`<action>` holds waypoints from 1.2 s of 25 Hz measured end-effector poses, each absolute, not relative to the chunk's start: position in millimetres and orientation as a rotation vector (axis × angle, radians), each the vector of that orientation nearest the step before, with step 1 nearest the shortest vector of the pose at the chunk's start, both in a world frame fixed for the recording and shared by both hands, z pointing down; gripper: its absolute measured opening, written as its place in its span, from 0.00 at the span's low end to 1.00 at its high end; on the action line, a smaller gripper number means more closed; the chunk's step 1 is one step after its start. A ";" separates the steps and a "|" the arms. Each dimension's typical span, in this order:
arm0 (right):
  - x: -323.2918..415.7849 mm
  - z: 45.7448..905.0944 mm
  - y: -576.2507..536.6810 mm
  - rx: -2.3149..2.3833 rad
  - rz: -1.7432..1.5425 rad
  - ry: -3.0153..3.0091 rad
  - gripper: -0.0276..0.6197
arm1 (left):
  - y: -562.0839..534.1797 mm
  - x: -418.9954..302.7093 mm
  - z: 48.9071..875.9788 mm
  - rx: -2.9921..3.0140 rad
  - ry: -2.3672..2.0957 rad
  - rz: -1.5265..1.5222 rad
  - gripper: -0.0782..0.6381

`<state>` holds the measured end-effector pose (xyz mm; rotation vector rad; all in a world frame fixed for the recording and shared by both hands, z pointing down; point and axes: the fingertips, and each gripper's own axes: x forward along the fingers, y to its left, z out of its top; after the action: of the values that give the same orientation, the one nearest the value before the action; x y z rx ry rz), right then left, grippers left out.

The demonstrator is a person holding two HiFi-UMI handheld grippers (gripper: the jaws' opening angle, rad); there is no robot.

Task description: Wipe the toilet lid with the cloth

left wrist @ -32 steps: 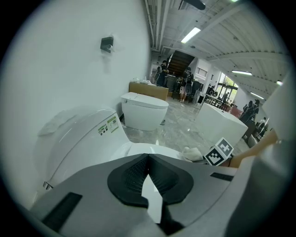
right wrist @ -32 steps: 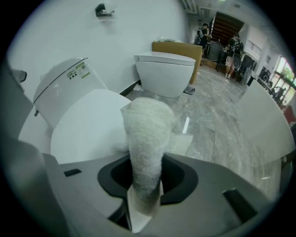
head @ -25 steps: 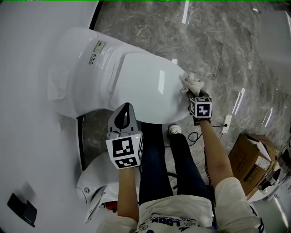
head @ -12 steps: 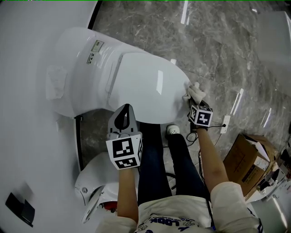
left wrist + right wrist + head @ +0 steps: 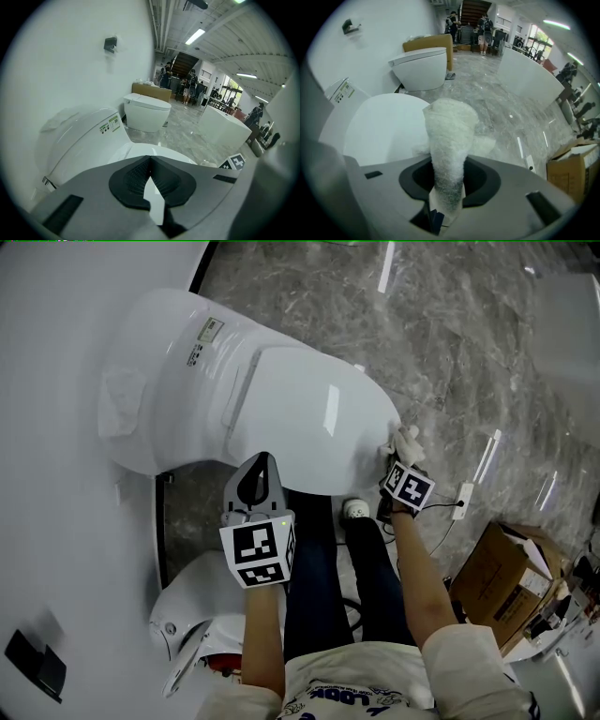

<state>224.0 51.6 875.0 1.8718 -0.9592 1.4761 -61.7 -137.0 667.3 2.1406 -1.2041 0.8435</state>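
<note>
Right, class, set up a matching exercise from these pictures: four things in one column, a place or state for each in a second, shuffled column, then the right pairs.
Things:
1. cloth
2. left gripper
3. toilet lid
4. cardboard box

Places or states:
a. standing on the floor, to the person's right
b. closed down
c. clamped in the right gripper
d. jaws together, holding nothing

Pairs: 1-c, 2-d, 3-b, 4-a
</note>
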 end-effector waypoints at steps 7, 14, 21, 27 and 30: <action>200.9 871.7 48.7 1.929 1.548 -0.860 0.21 | -137.3 -75.2 665.3 2.126 -1.233 0.837 0.11; 179.2 869.4 35.1 1.916 1.559 -0.860 0.21 | -133.9 -90.7 669.6 2.087 -1.269 0.826 0.11; 147.4 866.0 5.8 1.862 1.518 -0.959 0.21 | -133.3 -105.9 669.5 2.056 -1.304 0.815 0.11; 119.5 863.2 -26.4 1.824 1.513 -1.034 0.21 | -136.6 -123.1 667.1 2.033 -1.345 0.798 0.11; 102.0 862.0 -45.3 1.789 1.493 -1.086 0.21 | -137.0 -132.9 667.6 2.016 -1.366 0.792 0.11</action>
<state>102.0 -45.3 862.0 1.7887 -1.0861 1.4934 -132.9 -137.0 667.6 2.0156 -1.3657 0.7920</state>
